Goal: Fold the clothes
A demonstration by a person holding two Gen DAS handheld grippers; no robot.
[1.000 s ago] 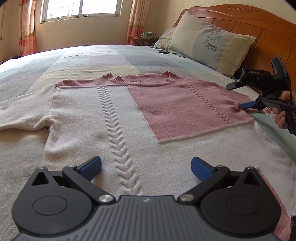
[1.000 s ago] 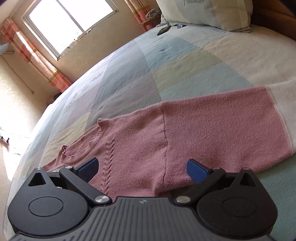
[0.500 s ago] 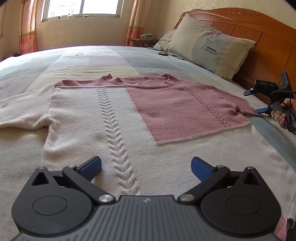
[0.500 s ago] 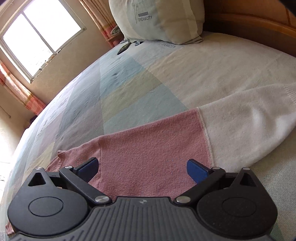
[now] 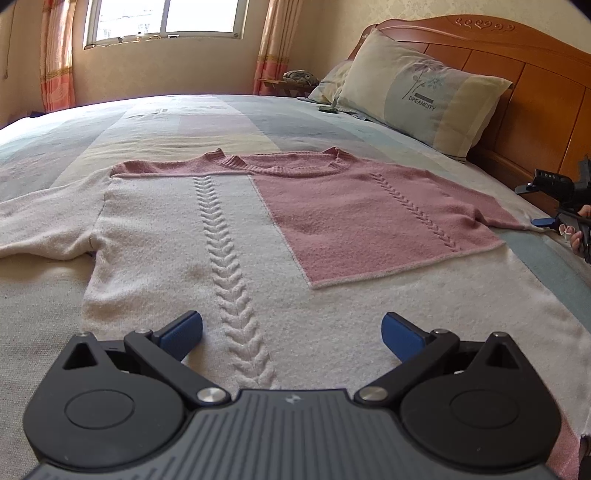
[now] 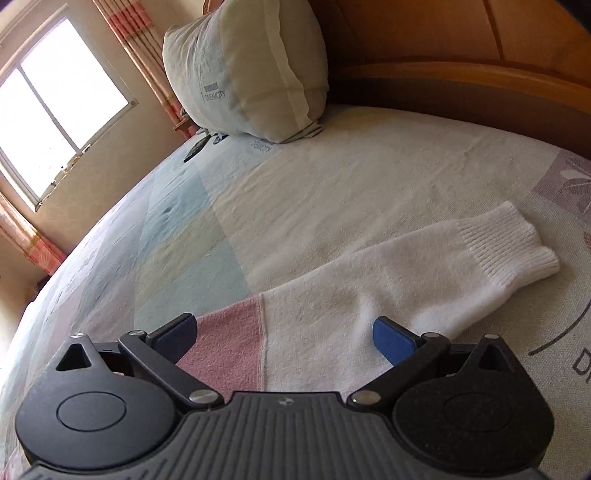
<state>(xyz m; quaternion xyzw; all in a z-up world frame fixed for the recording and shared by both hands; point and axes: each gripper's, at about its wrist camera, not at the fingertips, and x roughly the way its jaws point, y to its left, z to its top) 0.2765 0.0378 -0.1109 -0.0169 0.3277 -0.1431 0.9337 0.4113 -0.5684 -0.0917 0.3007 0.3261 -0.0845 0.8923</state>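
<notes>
The left gripper (image 5: 291, 330) stands wide open, its blue pads spread over the near hem of the sweater (image 5: 229, 236) and gripping nothing; between them runs the cream cable braid (image 5: 229, 266), heading far toward the pink collar. The sweater lies flat and face up on the bed (image 5: 184, 122), cream on its left and near parts, with a pink panel (image 5: 362, 221) at far right; its left sleeve (image 5: 40, 229) trails off to the left edge. The right gripper (image 6: 282, 334) is likewise wide open and empty, hovering low over the right sleeve (image 6: 406, 280) where pink meets white; the ribbed cuff (image 6: 513, 240) lies to the far right on the bedspread. In the left view the same gripper shows at the right edge, held in a hand (image 5: 580, 236). A pillow (image 5: 421, 96) leans on the wooden headboard (image 5: 535, 74); a window (image 5: 162, 18) is at the far wall.
</notes>
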